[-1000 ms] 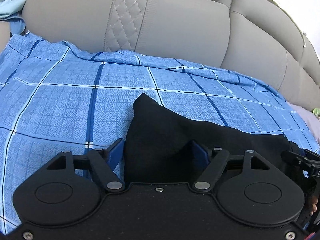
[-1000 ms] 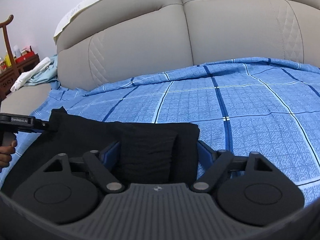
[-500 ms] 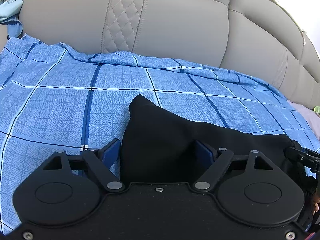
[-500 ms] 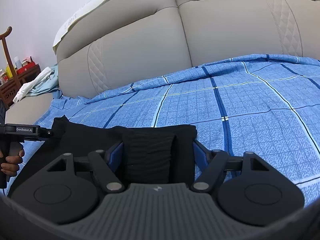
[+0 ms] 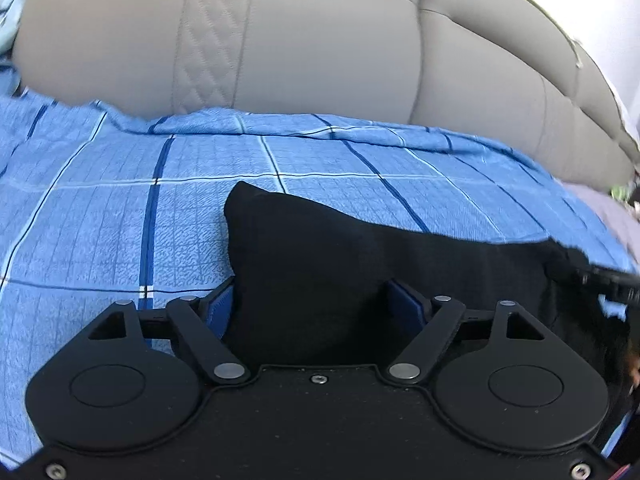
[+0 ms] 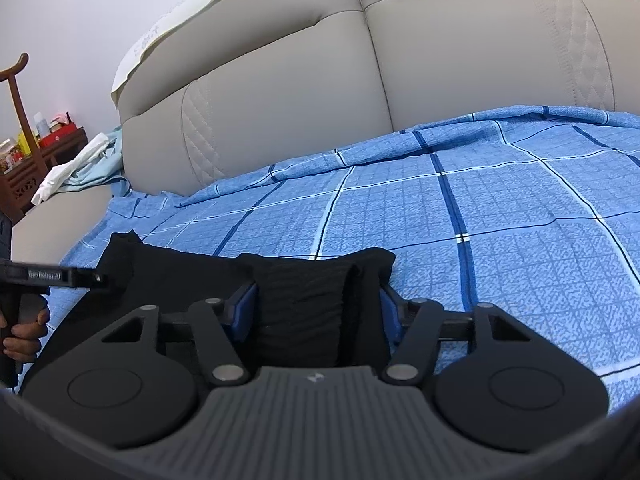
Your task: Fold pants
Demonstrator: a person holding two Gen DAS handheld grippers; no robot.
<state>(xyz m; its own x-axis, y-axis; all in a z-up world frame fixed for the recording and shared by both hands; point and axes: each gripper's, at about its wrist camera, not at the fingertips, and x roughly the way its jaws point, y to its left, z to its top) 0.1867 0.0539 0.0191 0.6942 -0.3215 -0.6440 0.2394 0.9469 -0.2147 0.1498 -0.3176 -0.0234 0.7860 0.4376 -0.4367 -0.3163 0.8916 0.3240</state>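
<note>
The black pants (image 5: 320, 264) hang between both grippers above a blue plaid sheet (image 5: 120, 208). My left gripper (image 5: 316, 308) is shut on one black corner, which pokes up between its blue pads. My right gripper (image 6: 316, 304) is shut on the bunched waistband end of the pants (image 6: 304, 296). In the right wrist view the left gripper (image 6: 52, 276) shows at the left edge, clamped on the far corner. In the left wrist view the right gripper (image 5: 608, 284) shows at the right edge, blurred.
A grey padded headboard (image 5: 320, 52) rises behind the sheet. A white and pale blue cloth (image 6: 80, 164) lies at the bed's left end. A dark wooden stand (image 6: 24, 128) with small items stands beyond it.
Both grippers have moved forward toward the headboard, carrying the pants with them. The headboard looms larger now. Both grips are unchanged.
</note>
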